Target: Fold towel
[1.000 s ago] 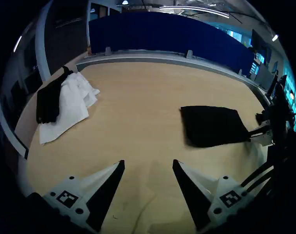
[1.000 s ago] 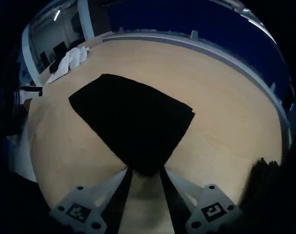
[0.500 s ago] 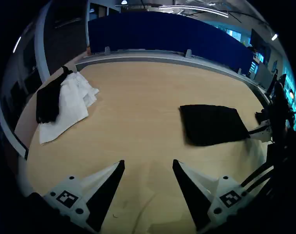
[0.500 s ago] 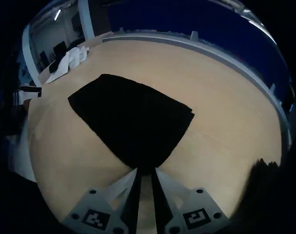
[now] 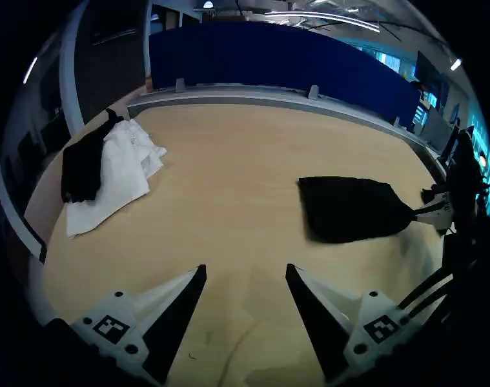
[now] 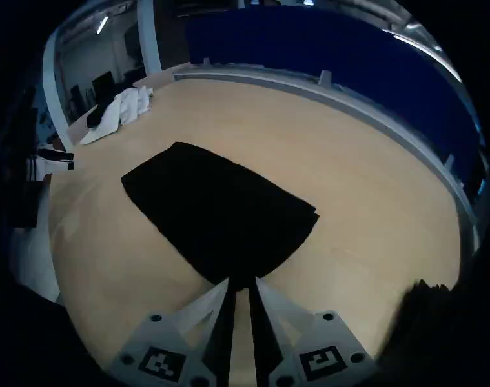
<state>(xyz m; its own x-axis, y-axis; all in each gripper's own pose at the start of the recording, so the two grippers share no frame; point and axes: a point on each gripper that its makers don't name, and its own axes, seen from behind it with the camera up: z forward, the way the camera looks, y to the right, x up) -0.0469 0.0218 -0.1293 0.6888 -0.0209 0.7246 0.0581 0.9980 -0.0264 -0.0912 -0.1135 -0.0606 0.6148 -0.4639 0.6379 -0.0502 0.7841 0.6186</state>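
A black towel (image 6: 219, 216) lies folded flat on the light wooden table (image 6: 374, 193). My right gripper (image 6: 243, 282) is shut on the towel's near corner, which is pinched between the two fingers and lifted a little. In the left gripper view the same black towel (image 5: 348, 208) lies at the right, with the right gripper (image 5: 412, 213) holding its right tip. My left gripper (image 5: 245, 271) stands open above bare table, well to the left of the towel, with nothing between its fingers.
A heap of white cloth (image 5: 119, 177) with a dark cloth (image 5: 82, 169) on it lies at the table's far left; the same heap (image 6: 119, 109) shows far off in the right gripper view. A blue partition (image 5: 277, 58) runs behind the table's curved back edge (image 5: 257, 97).
My right gripper's fingers closed on the towel's near corner and raised it slightly, so the towel's right end now draws to a point. The left gripper has barely moved.
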